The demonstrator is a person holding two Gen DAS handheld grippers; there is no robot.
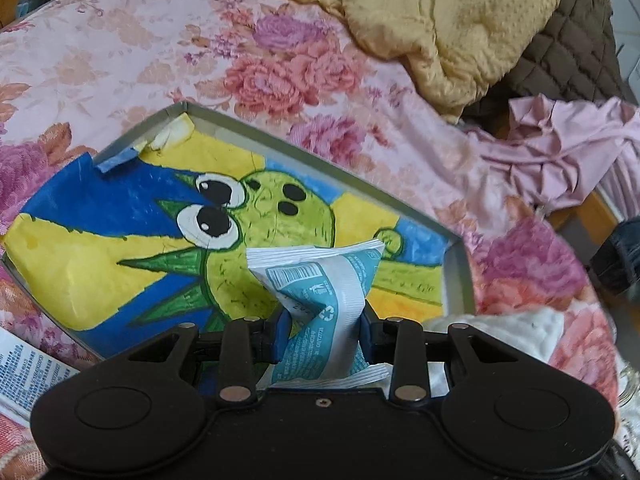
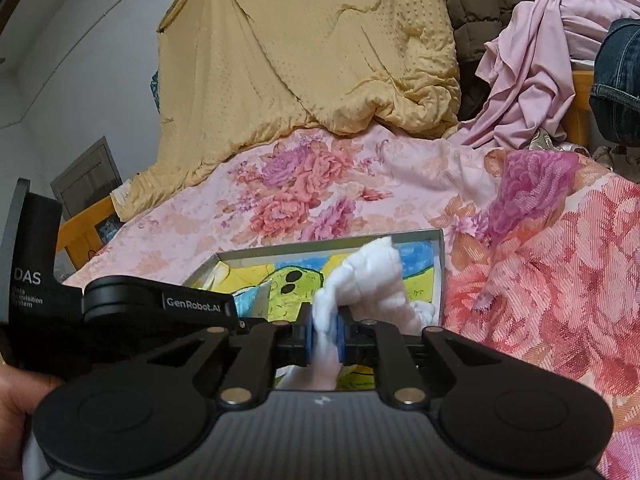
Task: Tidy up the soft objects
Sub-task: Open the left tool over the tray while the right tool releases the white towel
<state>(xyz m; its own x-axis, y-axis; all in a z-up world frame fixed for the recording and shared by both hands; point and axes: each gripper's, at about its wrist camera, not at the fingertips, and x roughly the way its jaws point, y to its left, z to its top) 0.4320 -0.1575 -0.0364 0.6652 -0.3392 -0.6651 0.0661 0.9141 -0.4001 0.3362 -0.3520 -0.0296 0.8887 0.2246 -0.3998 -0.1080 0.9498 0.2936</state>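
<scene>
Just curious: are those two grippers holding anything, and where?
Left gripper pinches a blue-and-white packet around its middle. Right gripper pinches a white fluffy cloth near its lower end.

Left gripper (image 1: 322, 334): jaws drawn close and clamped on a blue-and-white packet (image 1: 320, 280), pointing down at a slant. Right gripper (image 2: 325, 336): blue pads (image 2: 308, 338) pinched on a white soft cloth (image 2: 368, 280), tilted slightly downward. A hand (image 2: 18, 412) shows at that view's lower-left edge.

"GenRobot.AI" stands on the left tool (image 2: 256, 308) arm; "DAS" on its grey housing (image 2: 28, 280). The packet (image 1: 320, 300) bears a barcode and recycling sign.
</scene>
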